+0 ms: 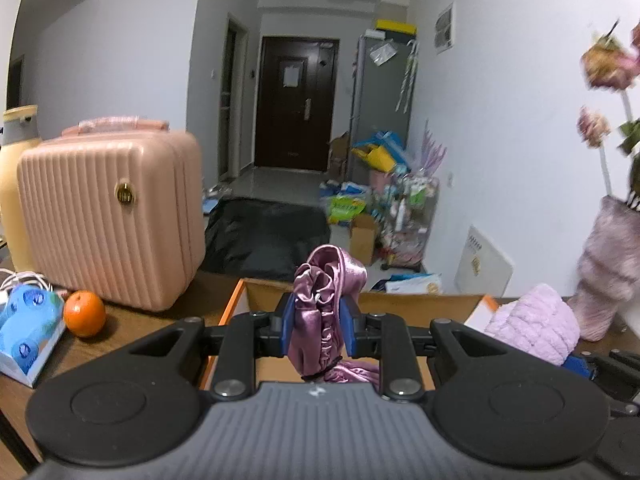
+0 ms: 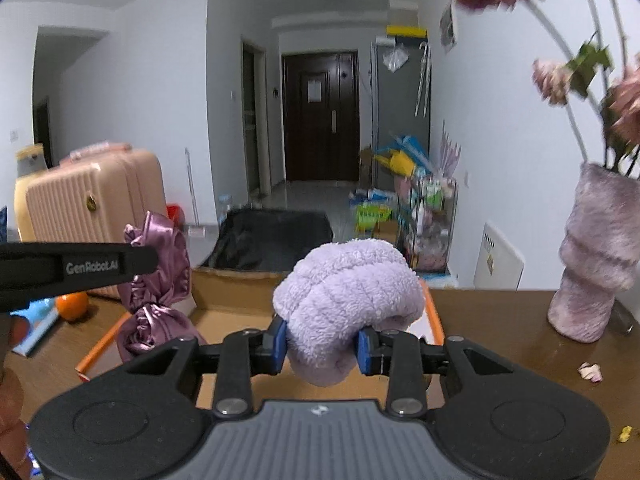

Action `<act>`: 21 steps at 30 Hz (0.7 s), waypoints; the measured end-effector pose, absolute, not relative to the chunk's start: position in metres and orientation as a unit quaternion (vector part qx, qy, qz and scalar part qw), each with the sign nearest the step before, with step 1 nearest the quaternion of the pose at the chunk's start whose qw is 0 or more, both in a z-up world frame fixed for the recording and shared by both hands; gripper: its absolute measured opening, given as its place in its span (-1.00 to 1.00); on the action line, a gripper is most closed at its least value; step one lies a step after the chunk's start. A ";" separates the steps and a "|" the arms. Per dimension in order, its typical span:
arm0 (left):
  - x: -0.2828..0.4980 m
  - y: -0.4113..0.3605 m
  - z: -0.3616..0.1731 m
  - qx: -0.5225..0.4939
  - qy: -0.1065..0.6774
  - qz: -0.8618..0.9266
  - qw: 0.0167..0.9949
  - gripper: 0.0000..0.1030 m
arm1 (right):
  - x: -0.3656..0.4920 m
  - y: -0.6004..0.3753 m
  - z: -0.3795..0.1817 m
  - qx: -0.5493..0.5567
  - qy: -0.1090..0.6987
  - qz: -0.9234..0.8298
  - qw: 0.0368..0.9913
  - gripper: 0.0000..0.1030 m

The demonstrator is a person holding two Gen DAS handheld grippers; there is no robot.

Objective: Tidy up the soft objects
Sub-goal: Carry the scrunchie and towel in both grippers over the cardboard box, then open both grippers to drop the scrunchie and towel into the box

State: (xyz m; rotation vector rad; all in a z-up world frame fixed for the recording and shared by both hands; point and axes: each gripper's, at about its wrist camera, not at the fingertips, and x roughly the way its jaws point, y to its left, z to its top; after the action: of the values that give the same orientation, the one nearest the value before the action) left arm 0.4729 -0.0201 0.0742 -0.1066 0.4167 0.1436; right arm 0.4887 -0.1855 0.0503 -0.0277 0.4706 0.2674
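My left gripper (image 1: 318, 330) is shut on a mauve satin scrunchie-like cloth (image 1: 326, 300) and holds it above an open cardboard box (image 1: 400, 302) with orange edges. The cloth also shows in the right wrist view (image 2: 154, 280), hanging over the box's left side. My right gripper (image 2: 322, 346) is shut on a fluffy lilac towel bundle (image 2: 348, 300), held above the same box (image 2: 236, 284). The bundle shows at the right of the left wrist view (image 1: 534, 326).
On the brown table stand a pink ribbed case (image 1: 112, 212), an orange (image 1: 84, 313), a blue tissue pack (image 1: 26, 330) and a furry vase with dried flowers (image 2: 592, 256). Petal scraps (image 2: 590, 371) lie on the table at the right. A dark door and floor clutter lie beyond.
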 end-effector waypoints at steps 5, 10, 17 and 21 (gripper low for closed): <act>0.491 -0.012 0.051 -0.061 0.226 0.086 0.968 -0.52 | 0.503 -0.187 0.031 -0.002 0.244 0.142 0.959 -0.37; 0.498 -0.011 0.038 -0.048 0.229 0.102 0.967 -0.52 | 0.512 -0.192 0.017 0.008 0.255 0.140 0.957 -0.37; 0.505 -0.013 0.027 -0.044 0.236 0.104 0.965 -0.52 | 0.514 -0.191 0.008 0.004 0.255 0.141 0.957 -0.37; 0.506 -0.014 0.026 -0.043 0.235 0.099 0.966 -0.50 | 0.516 -0.188 0.008 0.001 0.261 0.138 0.955 -0.20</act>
State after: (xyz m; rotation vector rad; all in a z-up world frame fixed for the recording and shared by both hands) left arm 0.5059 -0.0144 0.0260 -0.0873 0.4761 0.1994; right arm 0.5161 -0.1876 0.0078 0.0022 0.5306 0.2792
